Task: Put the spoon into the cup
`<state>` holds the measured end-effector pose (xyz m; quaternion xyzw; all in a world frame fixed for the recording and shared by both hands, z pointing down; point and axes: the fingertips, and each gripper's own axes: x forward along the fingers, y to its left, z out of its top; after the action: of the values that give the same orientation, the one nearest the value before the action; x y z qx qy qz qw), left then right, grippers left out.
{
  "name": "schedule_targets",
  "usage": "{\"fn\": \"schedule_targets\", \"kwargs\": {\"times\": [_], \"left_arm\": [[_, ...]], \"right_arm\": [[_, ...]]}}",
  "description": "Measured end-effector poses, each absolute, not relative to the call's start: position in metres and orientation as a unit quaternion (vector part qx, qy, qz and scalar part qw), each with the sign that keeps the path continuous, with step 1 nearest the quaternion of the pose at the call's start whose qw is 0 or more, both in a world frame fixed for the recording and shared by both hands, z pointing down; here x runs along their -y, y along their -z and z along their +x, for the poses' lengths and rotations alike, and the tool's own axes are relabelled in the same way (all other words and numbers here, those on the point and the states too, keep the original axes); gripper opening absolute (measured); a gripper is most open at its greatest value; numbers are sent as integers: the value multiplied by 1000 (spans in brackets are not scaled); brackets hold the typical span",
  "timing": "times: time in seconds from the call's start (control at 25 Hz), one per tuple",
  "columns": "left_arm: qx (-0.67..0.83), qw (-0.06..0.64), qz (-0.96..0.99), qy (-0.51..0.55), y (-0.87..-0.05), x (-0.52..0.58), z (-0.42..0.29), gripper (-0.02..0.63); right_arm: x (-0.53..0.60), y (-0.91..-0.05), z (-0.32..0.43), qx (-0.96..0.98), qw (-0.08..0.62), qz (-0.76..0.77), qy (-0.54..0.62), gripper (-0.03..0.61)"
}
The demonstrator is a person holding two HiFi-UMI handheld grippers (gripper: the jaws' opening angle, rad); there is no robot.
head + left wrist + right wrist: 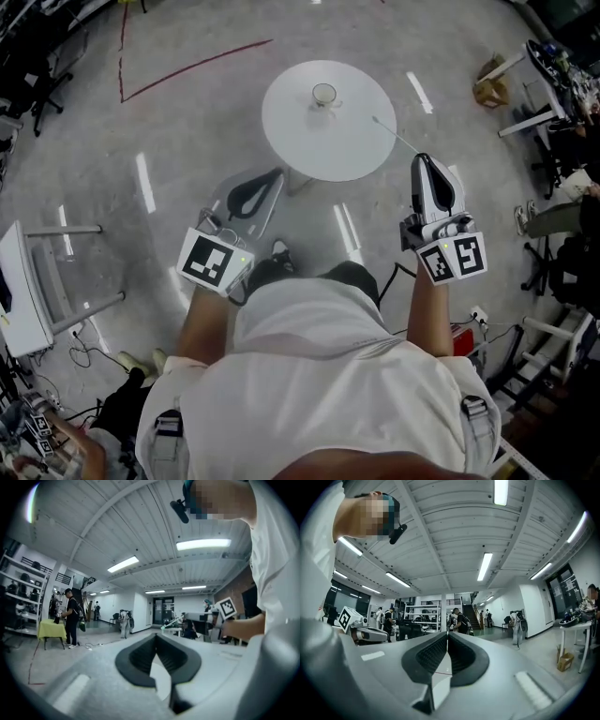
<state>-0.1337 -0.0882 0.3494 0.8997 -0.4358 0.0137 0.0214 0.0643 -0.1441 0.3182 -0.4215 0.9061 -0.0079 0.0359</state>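
A round white table stands ahead of me in the head view. On its far side sits a small clear cup. A thin spoon lies at the table's right edge, pointing toward my right gripper. My left gripper hovers short of the table's near left edge, jaws shut and empty. The right gripper hangs just right of the table, close to the spoon's near end, also shut on nothing. Neither gripper view shows the table, cup or spoon; the left gripper and right gripper face the room.
A white desk stands at the left, a cardboard box and more furniture at the right. Red tape marks the floor beyond the table. People stand far off near a yellow-covered table and shelves.
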Motion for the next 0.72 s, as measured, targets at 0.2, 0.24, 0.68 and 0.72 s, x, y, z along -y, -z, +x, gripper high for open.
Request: {"fn": "schedule_targets", "kwargs": {"times": [0.2,0.24,0.68,0.72], "left_arm": [[439,29,898,-2,-351,130,-159,3],[439,32,898,-1,-352,137,-158,3],[514,33,856,-37,-364,254,-115,3],[523,34,851,-36,-365,268,-107,3]], "right_arm": [[191,-319,39,-909,24,-417,5,12],[199,-321,39,-909,23,-416,7,12],[344,-356,69,-936,12,-350,40,12],[362,-358,74,-939,11,-340,42,12]]}}
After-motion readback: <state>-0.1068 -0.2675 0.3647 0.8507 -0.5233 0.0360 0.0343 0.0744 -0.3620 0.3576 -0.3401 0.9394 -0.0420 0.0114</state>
